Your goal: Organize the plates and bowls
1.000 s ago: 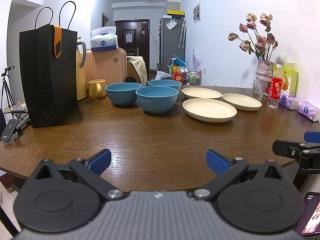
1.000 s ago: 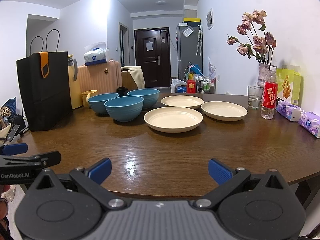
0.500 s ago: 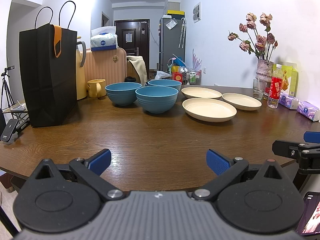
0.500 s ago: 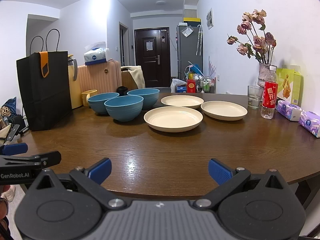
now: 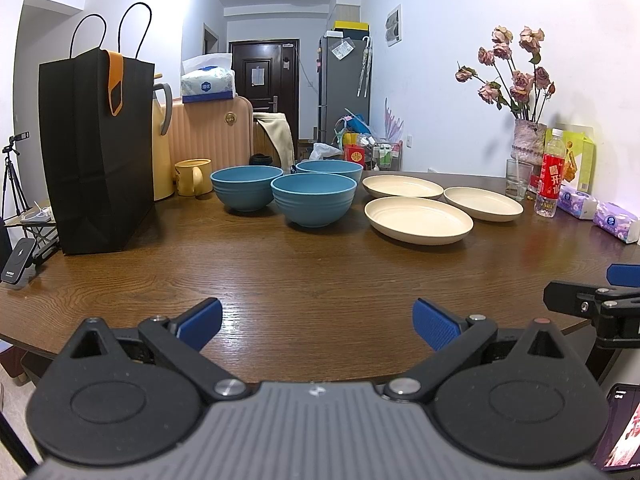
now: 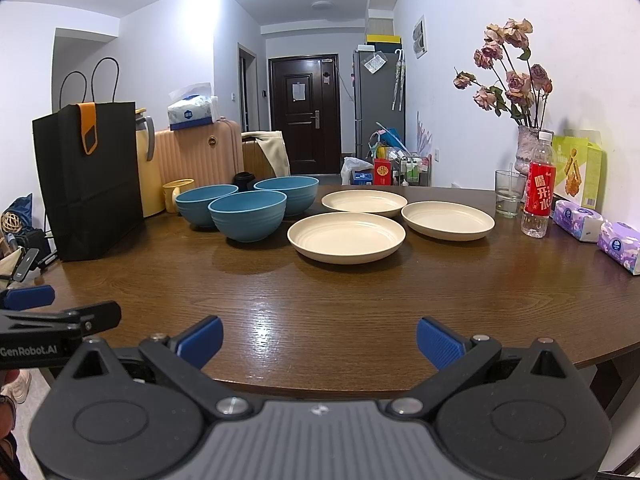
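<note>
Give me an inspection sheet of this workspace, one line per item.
Surface: brown wooden table, bare near the front edge.
Job's things: three blue bowls clustered left of three cream plates, all separate, none stacked.
Clutter: black paper bag, yellow mug, glass, water bottle, tissue packs, vase of dried roses.
Grippers: left hand-held gripper and right hand-held gripper both open, holding nothing, at the table's near edge.
Cables: nothing seen.
Surroundings: suitcase, fridge, dark door.

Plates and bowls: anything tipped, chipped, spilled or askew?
Nothing stands out. The three blue bowls and three cream plates sit upright, apart and unstacked on the table; no spill or visible damage.
</note>
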`<state>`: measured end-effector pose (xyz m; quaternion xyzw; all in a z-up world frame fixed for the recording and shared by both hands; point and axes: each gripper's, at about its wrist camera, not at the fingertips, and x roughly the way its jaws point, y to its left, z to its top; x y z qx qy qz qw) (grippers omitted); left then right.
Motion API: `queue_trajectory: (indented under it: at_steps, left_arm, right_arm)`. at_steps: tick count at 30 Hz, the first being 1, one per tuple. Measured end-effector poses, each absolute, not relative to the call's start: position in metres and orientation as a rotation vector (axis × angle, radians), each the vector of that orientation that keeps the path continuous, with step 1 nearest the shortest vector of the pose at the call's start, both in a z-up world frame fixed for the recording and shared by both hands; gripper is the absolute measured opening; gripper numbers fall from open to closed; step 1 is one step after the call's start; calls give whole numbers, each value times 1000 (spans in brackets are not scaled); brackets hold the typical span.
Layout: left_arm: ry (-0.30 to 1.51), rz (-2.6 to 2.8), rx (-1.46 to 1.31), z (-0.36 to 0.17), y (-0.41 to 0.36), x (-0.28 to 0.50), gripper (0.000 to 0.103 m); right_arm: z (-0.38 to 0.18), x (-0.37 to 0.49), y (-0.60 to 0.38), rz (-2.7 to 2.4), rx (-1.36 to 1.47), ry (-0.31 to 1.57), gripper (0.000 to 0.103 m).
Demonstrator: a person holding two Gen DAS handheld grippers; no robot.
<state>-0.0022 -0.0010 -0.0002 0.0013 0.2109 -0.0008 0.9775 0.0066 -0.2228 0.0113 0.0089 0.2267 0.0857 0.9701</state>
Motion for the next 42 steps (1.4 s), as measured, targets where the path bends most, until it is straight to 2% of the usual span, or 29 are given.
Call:
queue_trajectory:
  at_steps: [30, 42]
  left_arm:
    - [426, -1, 4, 1, 0, -1, 103]
    - [411, 3, -2, 11, -7, 27, 103]
  right_arm:
    - [2, 12, -221, 168, 20, 466, 103]
    - [-2, 32, -228, 128, 22, 476, 103]
